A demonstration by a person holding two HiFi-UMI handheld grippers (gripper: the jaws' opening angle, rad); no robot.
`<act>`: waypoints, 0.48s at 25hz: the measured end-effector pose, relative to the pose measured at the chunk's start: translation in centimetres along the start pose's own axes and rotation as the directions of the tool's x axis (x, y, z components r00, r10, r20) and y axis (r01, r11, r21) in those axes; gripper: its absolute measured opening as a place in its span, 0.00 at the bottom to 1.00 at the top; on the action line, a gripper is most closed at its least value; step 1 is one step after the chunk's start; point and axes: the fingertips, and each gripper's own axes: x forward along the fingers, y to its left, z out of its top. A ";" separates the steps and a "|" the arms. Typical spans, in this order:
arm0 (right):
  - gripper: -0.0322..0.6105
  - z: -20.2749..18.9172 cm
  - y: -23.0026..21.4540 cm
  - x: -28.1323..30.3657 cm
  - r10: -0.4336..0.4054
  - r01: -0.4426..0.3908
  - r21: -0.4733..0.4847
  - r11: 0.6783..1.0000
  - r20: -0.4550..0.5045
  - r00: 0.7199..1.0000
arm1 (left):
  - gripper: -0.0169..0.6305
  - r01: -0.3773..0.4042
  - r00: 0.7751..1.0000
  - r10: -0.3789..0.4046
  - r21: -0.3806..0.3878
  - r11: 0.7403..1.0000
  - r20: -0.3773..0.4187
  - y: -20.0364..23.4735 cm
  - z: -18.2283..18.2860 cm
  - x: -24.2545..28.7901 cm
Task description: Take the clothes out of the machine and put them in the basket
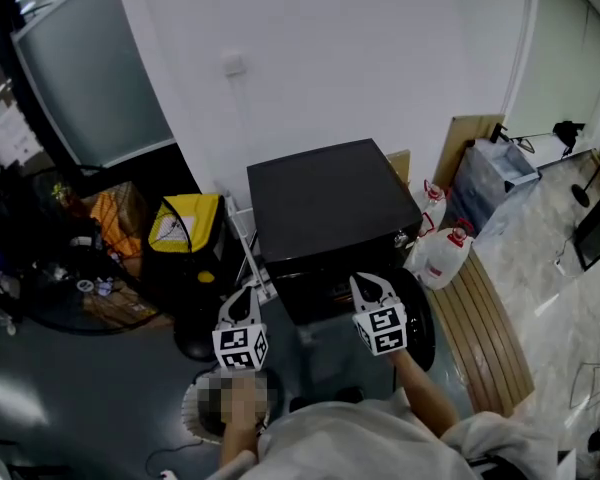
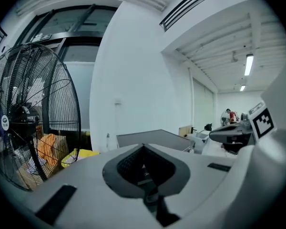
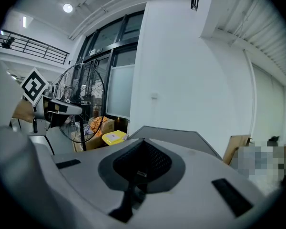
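White wall, dark grey floor. From the head view, the black machine (image 1: 325,203) sits against the wall, and what looks like the white basket (image 1: 192,415) is on the floor at bottom left, partly hidden. The left gripper (image 1: 250,296) and right gripper (image 1: 364,284) hover side by side in front of the machine, clear of it. No clothes are showing anywhere, so my guess is they're inside the drum. They'll probably be soft, floppy and maybe damp-heavy, so I'd pinch a bunched fold rather than a loose edge.

Left gripper view: jaws pressed tip to tip with nothing in them. Only this view gets the big floor fan (image 2: 33,113) up close.

Right gripper view: same deal, jaws fully together and empty, with the machine's lid just past them. Neither gripper view shows the basket or the machine's front; only the head view does.
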 end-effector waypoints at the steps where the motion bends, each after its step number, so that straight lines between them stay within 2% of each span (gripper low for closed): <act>1: 0.08 0.0 0.0 0.0 0.002 -0.002 -0.004 1.000 0.000 1.000 | 0.05 -0.001 1.000 0.001 0.000 1.000 -0.001 0.0 0.1 0.0; 12: 0.08 -0.2 0.3 0.4 0.015 -0.015 -0.021 1.000 0.001 1.000 | 0.05 -0.001 1.000 0.001 -0.001 1.000 -0.002 -0.2 -0.3 -0.1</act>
